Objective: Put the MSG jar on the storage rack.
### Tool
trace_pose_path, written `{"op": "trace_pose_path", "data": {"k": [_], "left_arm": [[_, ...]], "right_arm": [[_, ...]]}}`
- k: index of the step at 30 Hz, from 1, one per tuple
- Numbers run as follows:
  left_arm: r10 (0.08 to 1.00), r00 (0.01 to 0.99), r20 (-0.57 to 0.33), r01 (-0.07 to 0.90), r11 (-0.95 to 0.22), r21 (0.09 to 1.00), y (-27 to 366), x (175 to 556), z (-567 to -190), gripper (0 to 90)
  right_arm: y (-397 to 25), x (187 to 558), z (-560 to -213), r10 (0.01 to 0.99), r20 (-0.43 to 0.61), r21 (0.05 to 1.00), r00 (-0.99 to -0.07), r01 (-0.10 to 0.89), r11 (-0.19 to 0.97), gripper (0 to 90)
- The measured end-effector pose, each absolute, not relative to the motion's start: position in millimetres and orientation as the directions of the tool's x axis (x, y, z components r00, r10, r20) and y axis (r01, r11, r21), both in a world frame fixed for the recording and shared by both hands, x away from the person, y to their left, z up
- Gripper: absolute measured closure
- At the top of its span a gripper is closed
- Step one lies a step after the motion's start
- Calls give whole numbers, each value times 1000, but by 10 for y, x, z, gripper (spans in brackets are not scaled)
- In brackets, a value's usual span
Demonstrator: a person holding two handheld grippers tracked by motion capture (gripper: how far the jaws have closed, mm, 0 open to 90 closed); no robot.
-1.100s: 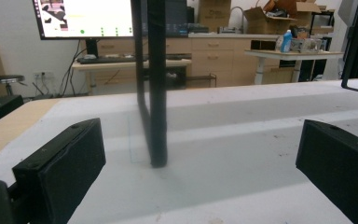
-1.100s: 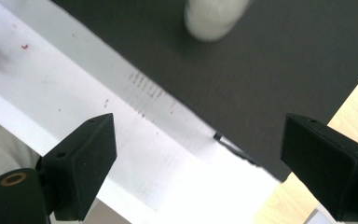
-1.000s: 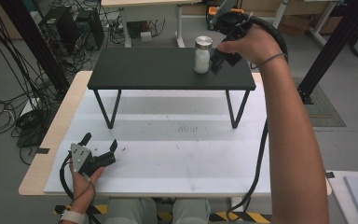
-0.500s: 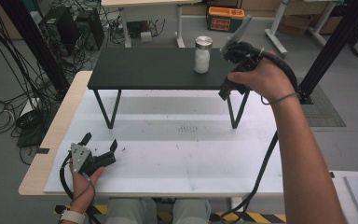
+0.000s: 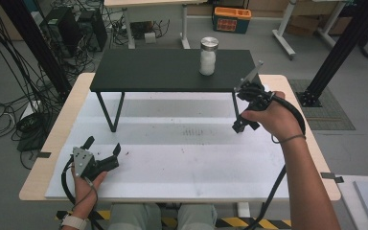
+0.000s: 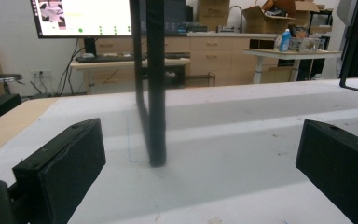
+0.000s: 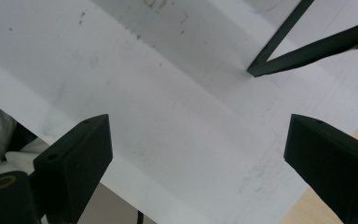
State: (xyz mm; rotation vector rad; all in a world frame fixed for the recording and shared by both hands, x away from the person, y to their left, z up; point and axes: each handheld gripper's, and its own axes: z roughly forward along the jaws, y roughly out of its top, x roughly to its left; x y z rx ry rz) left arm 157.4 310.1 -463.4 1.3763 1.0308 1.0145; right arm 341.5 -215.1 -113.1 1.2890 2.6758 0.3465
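Note:
A glass jar [image 5: 208, 56] with white contents and a metal lid stands upright on the right part of a black raised shelf [image 5: 163, 71]. My right gripper [image 5: 239, 125] hangs over the white mat [image 5: 187, 158] just in front of the shelf's right leg, well clear of the jar. In the right gripper view its jaws are wide open [image 7: 200, 158] with nothing between them, and the leg's foot [image 7: 279, 51] lies beyond. My left gripper [image 5: 104, 144] rests open on the mat at the front left; it faces the shelf's left leg [image 6: 154, 93].
The shelf stands on thin black legs over the back half of the mat, with a low gap beneath it. The wooden table edge [image 5: 62, 129] borders the mat. Cables and equipment lie on the floor at the left. A monitor [image 6: 81, 16] and desks stand far behind.
My right gripper has drawn back from the jar on the shelf, moving down and toward the person's side. The jar stays standing on the shelf. The left gripper has not moved.

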Motion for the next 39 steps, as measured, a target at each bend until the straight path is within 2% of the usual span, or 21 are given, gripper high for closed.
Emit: {"op": "trace_pose_path", "data": {"k": [17, 32, 39], "left_arm": [[966, 256, 22, 36, -33, 999, 3095, 1570, -4642, 15], [966, 257, 20, 36, -30, 999, 3100, 1570, -4644, 16], [966, 256, 18, 34, -27, 999, 3099, 1568, -4649, 16]], "right_arm": [[-2292, 3435, -1796, 815, -10, 212, -580, 795, 568, 70], [-2328, 3373, -1916, 824, -20, 240, -566, 797, 554, 70], [-2356, 3299, -1925, 830, -35, 286, -557, 790, 542, 70]]}}
